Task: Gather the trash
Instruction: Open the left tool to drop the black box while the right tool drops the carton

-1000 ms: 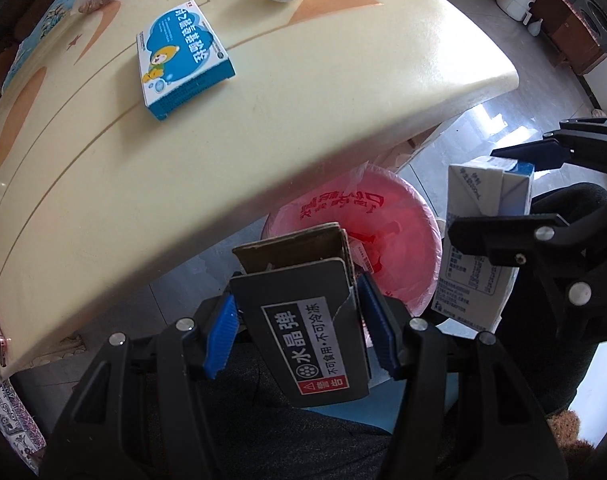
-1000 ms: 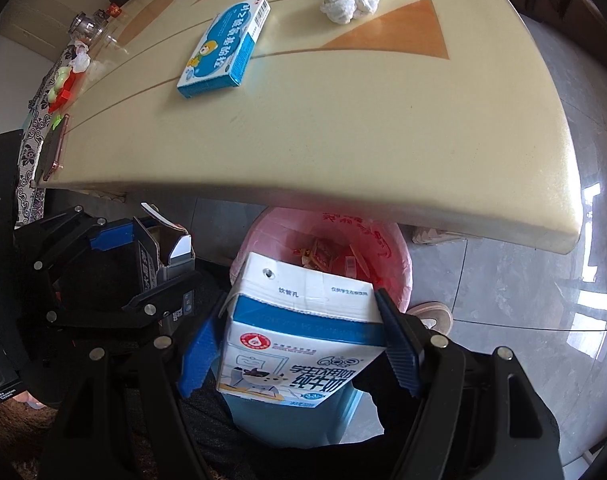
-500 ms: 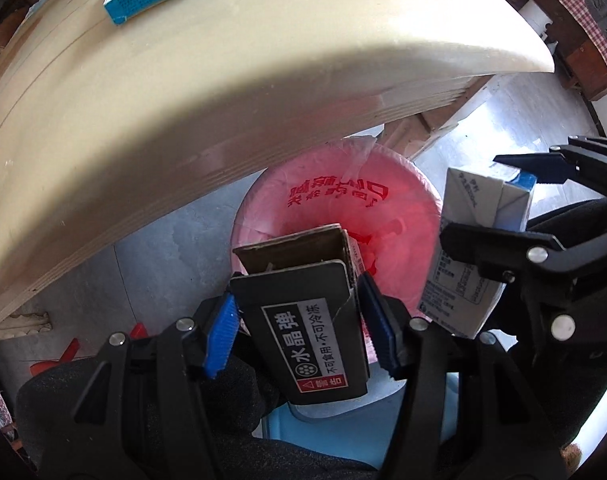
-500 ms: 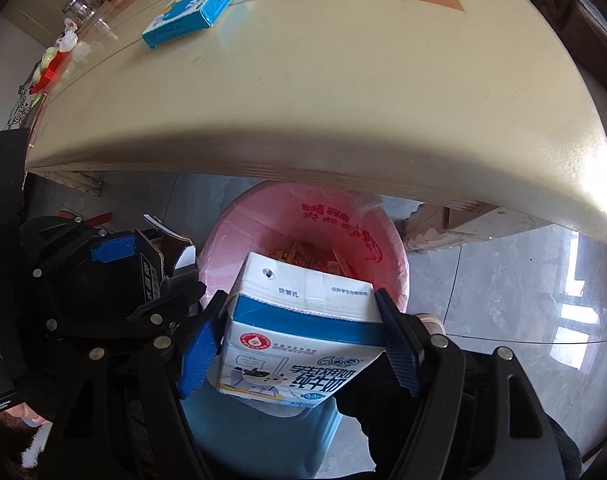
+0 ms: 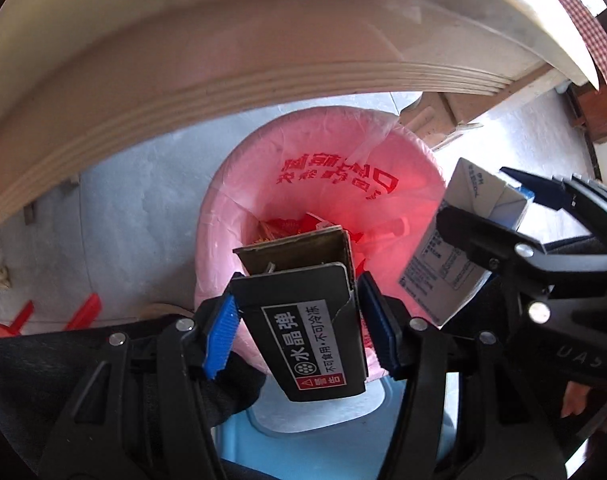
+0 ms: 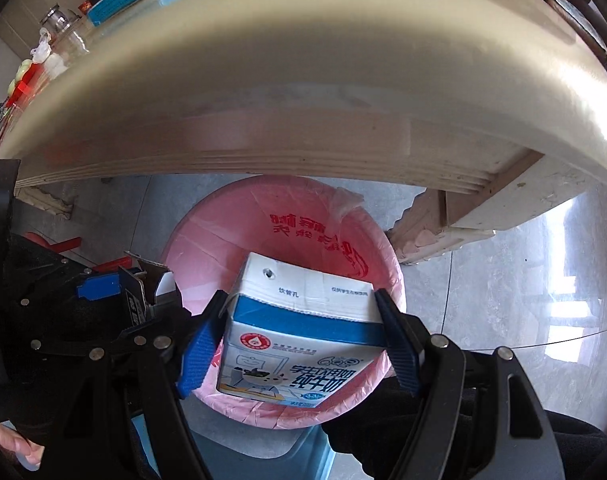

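Beneath the table edge (image 6: 303,128), the pink-lined bin (image 6: 207,248) sat directly under both claws: left gripper (image 5: 297,316) clamped on a black carton (image 5: 307,332), right gripper (image 6: 299,336) clamped on a milk carton (image 6: 299,332), each nose-down over its mouth.

Thin glossy pink plastic bin liner (image 5: 263,184), printed paperboard milk carton (image 6: 299,332), polished stone-look floor (image 6: 503,300).
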A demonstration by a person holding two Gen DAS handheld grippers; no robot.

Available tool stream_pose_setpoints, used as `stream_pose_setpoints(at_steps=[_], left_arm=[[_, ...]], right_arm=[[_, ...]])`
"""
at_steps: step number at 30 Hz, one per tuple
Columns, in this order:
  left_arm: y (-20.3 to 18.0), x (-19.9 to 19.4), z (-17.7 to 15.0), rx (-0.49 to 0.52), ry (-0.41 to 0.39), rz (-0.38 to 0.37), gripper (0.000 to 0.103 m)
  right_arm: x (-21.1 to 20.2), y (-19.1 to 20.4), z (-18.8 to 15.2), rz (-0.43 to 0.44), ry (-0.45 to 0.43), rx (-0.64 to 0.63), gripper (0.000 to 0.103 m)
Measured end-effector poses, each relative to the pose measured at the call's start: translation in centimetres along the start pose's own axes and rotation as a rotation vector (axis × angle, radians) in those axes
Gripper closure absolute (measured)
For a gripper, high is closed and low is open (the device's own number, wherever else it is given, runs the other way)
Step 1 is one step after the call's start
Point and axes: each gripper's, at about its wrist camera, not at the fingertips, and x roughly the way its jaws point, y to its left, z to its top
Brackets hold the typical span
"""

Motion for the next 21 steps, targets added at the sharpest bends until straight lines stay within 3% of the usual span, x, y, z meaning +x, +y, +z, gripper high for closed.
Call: stream_pose_setpoints(at_steps=[3,11,17,21], left_arm=[[0.1,1.2,0.0,-0.013,0.010,0.030,0.046],[0.0,3.1,0.2,-0.015,0.025,-0.010,0.046],[-0.5,4.4,0.3,0.004,0.042,0.021,0.046],[-0.6,4.7,0.3,0.016,0.049,0.033,0.040]], right_arm=[[1.2,-0.3,-0.6,-0.018,-0.002,0.013,0.032],[3.0,-2.1,-1.0,-0.001,0.032,0.077,0.032],[4.8,-2.4,-1.1,0.043,0.075,0.084,0.030],[5.2,-2.4,-1.1,0.018,0.085,0.067,0.030]])
